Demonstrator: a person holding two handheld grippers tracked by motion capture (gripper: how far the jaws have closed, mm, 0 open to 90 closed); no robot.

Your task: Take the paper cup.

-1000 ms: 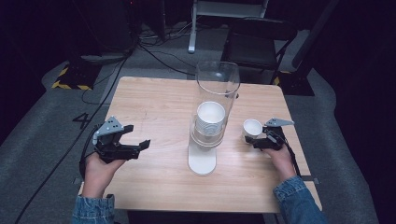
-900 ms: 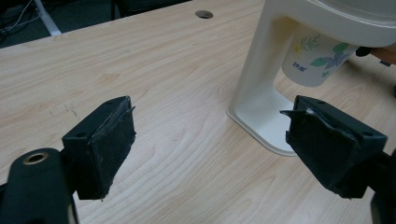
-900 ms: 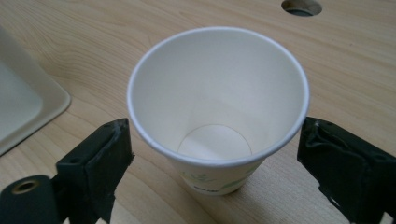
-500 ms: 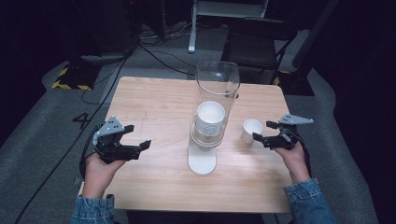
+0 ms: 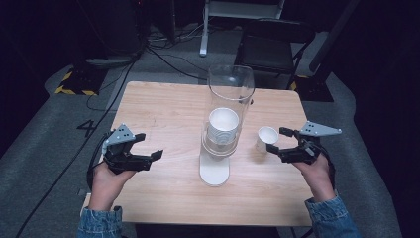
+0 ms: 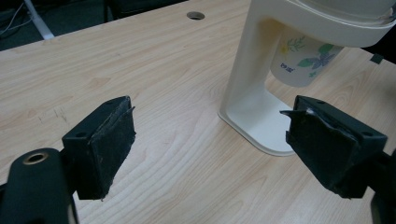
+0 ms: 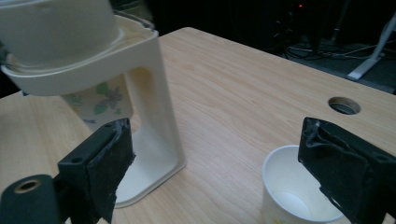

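Note:
A cream cup dispenser (image 5: 216,163) with a clear tube (image 5: 231,89) stands mid-table, a stack of white paper cups (image 5: 223,124) inside it. A flowered cup (image 6: 303,63) hangs from its underside, also seen as the flowered cup (image 7: 100,105). One loose white paper cup (image 5: 266,138) stands upright to its right, and the same cup (image 7: 292,196) lies just beyond my right jaws. My right gripper (image 5: 277,140) is open beside that cup, holding nothing. My left gripper (image 5: 148,145) hovers open over the table left of the dispenser (image 6: 254,88), empty.
The wooden table (image 5: 163,109) has a cable hole (image 6: 195,15) near its far edge, seen as the hole (image 7: 344,105) too. A dark chair (image 5: 275,47) and cables lie on the floor behind. Bare wood spreads between the left gripper and the dispenser base.
My right gripper let go of the loose paper cup, opened and drew back to the right; the cup now stands on the table. The left gripper has barely moved.

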